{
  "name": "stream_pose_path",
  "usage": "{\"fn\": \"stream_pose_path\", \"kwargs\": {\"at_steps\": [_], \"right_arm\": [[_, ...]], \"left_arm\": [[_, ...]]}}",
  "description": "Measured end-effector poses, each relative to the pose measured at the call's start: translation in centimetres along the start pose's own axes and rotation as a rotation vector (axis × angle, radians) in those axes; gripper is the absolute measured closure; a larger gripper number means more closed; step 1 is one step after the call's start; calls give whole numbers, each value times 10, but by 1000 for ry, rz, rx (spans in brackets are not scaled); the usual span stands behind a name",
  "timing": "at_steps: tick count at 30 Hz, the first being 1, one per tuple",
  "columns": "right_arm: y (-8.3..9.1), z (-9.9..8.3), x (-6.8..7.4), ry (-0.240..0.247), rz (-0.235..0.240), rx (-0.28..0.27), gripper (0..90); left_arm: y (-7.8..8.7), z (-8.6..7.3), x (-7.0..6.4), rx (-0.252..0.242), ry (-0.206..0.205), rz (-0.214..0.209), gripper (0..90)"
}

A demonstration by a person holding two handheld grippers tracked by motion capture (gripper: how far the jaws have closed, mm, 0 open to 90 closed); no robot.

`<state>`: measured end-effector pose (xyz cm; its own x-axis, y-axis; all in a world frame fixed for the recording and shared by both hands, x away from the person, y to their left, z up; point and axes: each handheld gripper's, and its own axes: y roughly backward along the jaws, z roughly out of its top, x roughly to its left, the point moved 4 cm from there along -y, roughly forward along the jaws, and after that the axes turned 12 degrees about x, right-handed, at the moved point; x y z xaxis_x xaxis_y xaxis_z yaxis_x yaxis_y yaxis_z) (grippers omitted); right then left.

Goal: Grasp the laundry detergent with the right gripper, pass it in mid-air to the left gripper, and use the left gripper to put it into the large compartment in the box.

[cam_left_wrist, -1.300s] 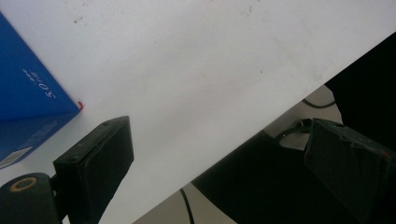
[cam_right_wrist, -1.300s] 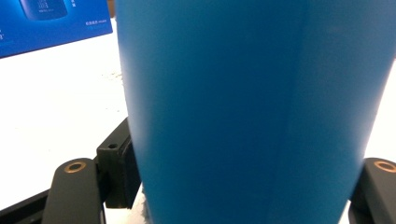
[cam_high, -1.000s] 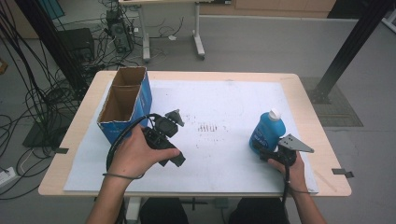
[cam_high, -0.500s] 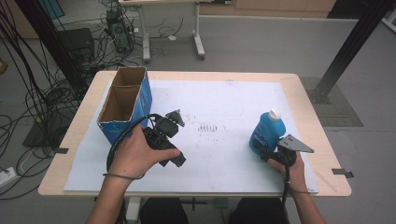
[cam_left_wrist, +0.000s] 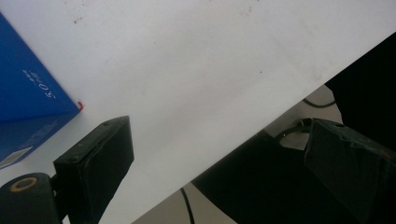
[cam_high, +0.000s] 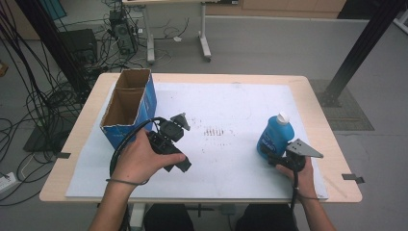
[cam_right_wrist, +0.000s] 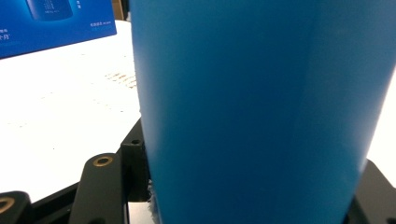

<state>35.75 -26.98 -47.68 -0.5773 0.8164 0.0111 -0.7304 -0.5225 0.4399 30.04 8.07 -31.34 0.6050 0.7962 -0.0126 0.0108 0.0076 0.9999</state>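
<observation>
Bottle (cam_high: 275, 136) stands up tall on the right side of the worktop (cam_high: 231, 96), on the white sheet (cam_high: 226, 168). It is blue with a white cap (cam_high: 282, 117) on top. Its long side points straight up.

The right claw (cam_high: 270, 155) is at the bottom of the bottle, on the side near the person. In the right gripper view the blue bottle (cam_right_wrist: 261, 112) sits between the two black jaws, pressed close on both sides. So I think the right claw grips the bottle low down. The right hand (cam_high: 300, 175) holds that claw from behind.

The left claw (cam_high: 182, 121) is well apart from the bottle, over on the left. It is near the box (cam_high: 130, 108), which is blue with an open top. In the left gripper view its jaws are spread wide and nothing is between them. They hang over the white sheet and the near edge of the worktop. The left hand (cam_high: 142, 159) wraps around it.

The box lies to the left of the bottle, far across the sheet. The right hand is the near one, and it has the bottle. If the bottle is going to the box, it must be lifted up and carried left. The grip is low, so the tall bottle could tip.
</observation>
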Motion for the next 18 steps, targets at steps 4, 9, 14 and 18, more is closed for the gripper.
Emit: {"fn": "stream_pose_path", "kwargs": {"at_steps": [4,9,14,18], "right_arm": [[0,0,0,3,-2,-1,397],[0,0,0,6,-6,-2,398],[0,0,1,5,-6,-2,398],[0,0,0,4,-5,-2,398]], "left_arm": [[0,0,0,0,0,1,83],[-1,0,0,-2,0,-4,83],[-2,-1,0,-1,3,-4,83],[-3,-1,-1,1,5,-7,83]]}}
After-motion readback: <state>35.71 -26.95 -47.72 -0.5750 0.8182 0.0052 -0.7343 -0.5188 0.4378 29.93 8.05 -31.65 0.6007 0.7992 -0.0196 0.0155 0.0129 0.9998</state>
